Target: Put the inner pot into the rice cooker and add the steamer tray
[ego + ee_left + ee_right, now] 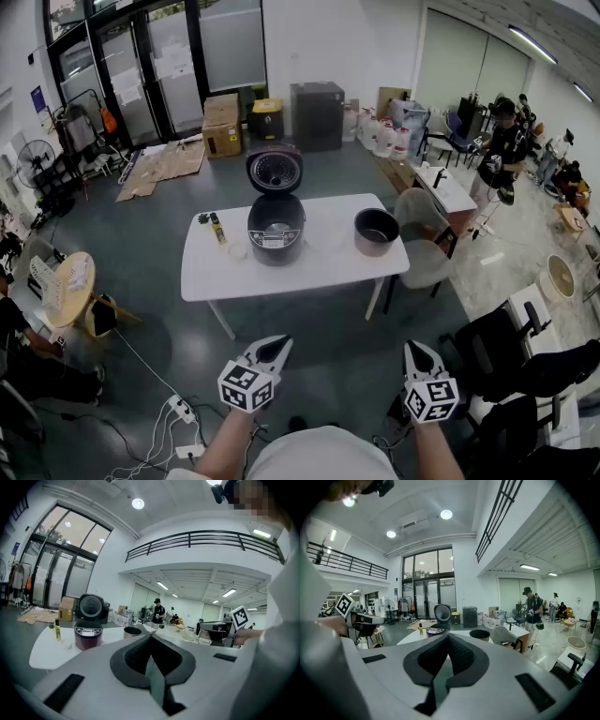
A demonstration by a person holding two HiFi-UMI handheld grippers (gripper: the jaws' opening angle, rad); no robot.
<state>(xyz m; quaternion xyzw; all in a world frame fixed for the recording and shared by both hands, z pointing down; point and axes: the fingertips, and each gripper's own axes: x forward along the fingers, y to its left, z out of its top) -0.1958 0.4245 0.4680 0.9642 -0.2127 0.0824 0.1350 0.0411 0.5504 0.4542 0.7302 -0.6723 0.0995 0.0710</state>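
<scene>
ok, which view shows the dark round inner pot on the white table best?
Head view: the dark round inner pot shows whole from above, standing right of the open dark rice cooker. Both gripper views catch only its rim and upper wall, small and distant.

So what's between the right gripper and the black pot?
In the head view, mostly bare grey floor, then the white table, its front edge and a leg, lies between the right gripper and the inner pot. The gripper's fingers are shut, holding nothing.
</scene>
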